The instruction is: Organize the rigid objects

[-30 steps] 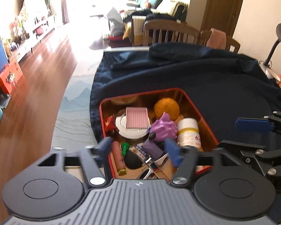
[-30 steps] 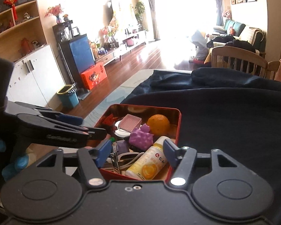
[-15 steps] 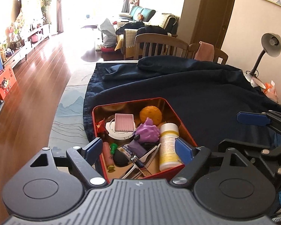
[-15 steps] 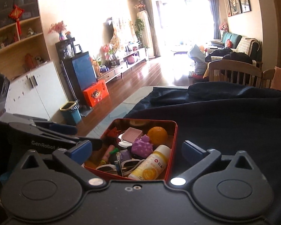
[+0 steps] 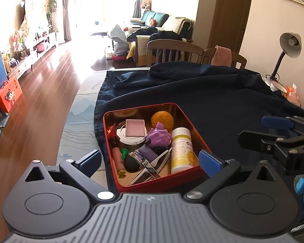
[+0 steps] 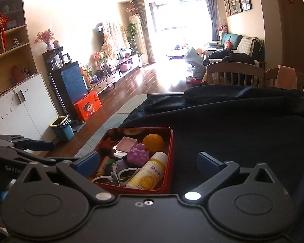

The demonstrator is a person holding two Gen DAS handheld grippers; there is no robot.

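Note:
A red tin [image 5: 192, 125] sits on a dark blue cloth, filled with an orange [image 5: 162, 119], a pink ridged block [image 5: 135, 127], a purple toy [image 5: 159, 135], a white bottle with a yellow label [image 5: 181, 147], a nail clipper [image 5: 151, 168] and other small items. My left gripper [image 5: 150, 161] hovers before the tin's near end. Its jaws are opening, and the pads press on nothing. My right gripper [image 6: 148, 162] stands open just right of it, over the tin's [image 6: 171, 151] near right corner, holding nothing.
The dark cloth [image 5: 223, 101] covers most of the table, bunched at the far end. A desk lamp [image 5: 287, 48] stands at the far right. Wooden chairs [image 5: 172, 50] line the far side. The table's left edge [image 5: 79, 117] drops to the wooden floor.
Both grippers' jaws have spread from fairly narrow to wide. Both have drawn back from the tin, which now looks farther off. The things in the tin have not moved.

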